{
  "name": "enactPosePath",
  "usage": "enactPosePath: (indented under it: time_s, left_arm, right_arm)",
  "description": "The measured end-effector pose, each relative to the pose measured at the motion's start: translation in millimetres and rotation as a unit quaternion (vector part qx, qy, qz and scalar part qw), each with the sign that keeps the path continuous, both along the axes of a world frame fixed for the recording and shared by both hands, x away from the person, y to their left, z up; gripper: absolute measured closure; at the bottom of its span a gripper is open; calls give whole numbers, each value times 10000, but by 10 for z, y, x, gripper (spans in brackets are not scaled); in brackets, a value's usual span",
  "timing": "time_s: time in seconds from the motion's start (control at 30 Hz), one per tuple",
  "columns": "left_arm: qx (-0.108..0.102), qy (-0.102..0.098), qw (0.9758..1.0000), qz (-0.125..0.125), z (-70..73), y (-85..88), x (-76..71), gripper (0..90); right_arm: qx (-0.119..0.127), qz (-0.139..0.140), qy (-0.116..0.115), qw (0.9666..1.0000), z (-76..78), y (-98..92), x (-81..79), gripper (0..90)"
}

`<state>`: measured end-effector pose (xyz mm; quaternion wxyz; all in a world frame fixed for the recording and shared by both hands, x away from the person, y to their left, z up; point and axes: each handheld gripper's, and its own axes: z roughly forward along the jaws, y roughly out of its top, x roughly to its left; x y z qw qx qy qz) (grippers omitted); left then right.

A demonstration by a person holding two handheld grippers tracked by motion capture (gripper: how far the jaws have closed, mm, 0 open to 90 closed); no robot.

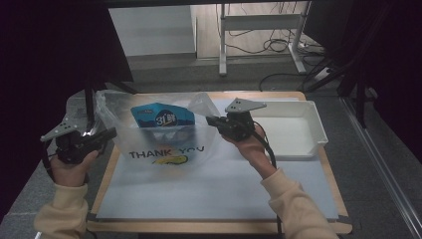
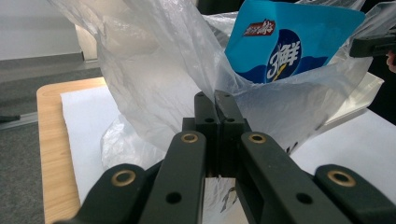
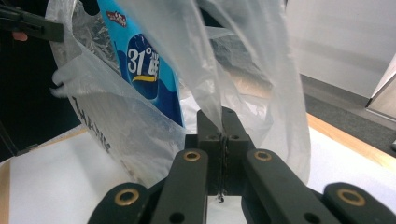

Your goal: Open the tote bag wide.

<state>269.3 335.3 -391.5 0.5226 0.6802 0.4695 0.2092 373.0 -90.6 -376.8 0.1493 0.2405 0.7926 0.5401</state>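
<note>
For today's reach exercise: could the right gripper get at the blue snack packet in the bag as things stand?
Probably not. The right gripper is shut on the plastic bag, which also wraps the blue snack packet. It would have to let go first.

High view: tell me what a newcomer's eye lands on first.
The clear plastic bag printed THANK YOU, stretched open mid-table between the left gripper and right gripper, each with its jaws shut on a side of the bag. Inside it stands a bright blue packet. To the right lies a white tray.
</note>
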Motion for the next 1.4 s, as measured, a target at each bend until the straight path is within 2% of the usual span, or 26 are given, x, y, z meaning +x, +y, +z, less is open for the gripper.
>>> enactPosePath:
  time_s: [0.57,0.83,1.4]
  left_arm:
    - [85,154,9998,-36,-104,-38,20,900]
    - [105,210,9997,-58,-151,-48,24,900]
    - [190,459,9987,-64,-333,-78,57,900]
  right_arm:
    - [76,-53,176,9998,-192,-55,3,886]
    - [-29,-64,191,9998,-287,-54,-1,886]
    - [-107,-134,412,9990,-581,-52,20,885]
